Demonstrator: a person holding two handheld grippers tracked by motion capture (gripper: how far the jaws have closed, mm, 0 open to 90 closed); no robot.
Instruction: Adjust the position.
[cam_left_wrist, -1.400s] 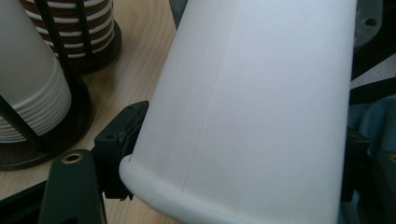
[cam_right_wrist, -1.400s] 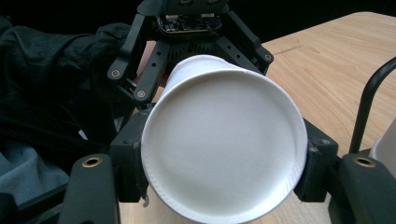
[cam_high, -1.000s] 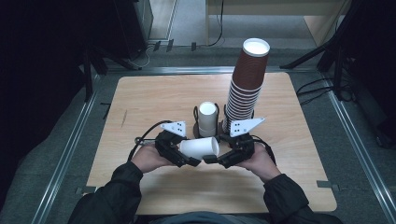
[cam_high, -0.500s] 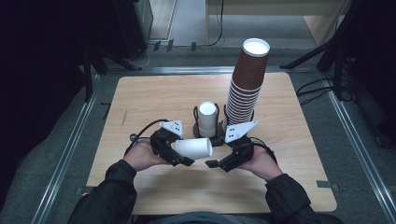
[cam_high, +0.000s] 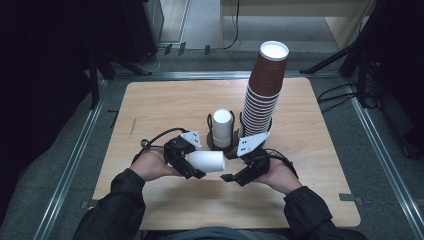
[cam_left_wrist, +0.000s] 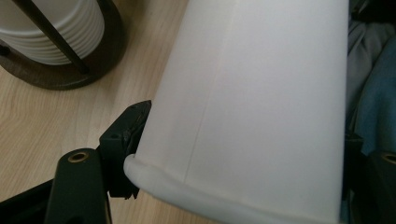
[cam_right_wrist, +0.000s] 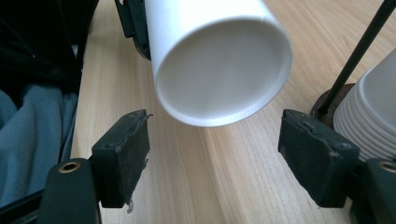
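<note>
A: Where do we see the white cup (cam_high: 206, 161)?

B: Lying sideways over the table (cam_high: 165, 105), clamped near its rim in our left gripper (cam_high: 192, 167), just in front of the white cup stack (cam_high: 222, 127).

A: And our right gripper (cam_high: 231, 177)?

B: Its jaws stand wide, apart from the cup's base, gripping nothing.

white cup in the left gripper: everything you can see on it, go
The white cup looks like plain paper, tapered, with a rolled rim and a faint side seam. It lies on its side above the table, clamped near the rim end between the pads of the left gripper. Its closed, recessed base points toward the right gripper, whose open jaws stand on either side of that end without touching it. No print, dents or contents are visible. It is apart from the white cup stack in the holder behind it.
</note>
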